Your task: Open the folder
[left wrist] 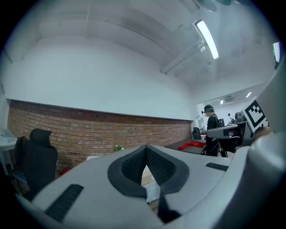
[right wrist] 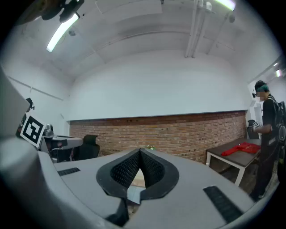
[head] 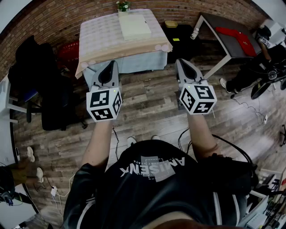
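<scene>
A pale, closed folder [head: 135,26] lies flat on a small cloth-covered table [head: 100,38] ahead of me, near its far edge. My left gripper [head: 109,64] is held level over the wooden floor, short of the table's near edge, and its jaw tips meet with nothing between them [left wrist: 146,146]. My right gripper [head: 181,61] hangs level to the right of the table's near corner, also shut and empty [right wrist: 140,150]. Both grippers are well apart from the folder. In both gripper views the jaws hide most of the table.
A small potted plant [head: 123,6] stands behind the folder. A black office chair [head: 49,89] and a red crate [head: 69,51] are at the left. At the right is a dark table [head: 223,33] with a red cloth [head: 237,39] and another person [head: 263,62]. Cables trail on the floor.
</scene>
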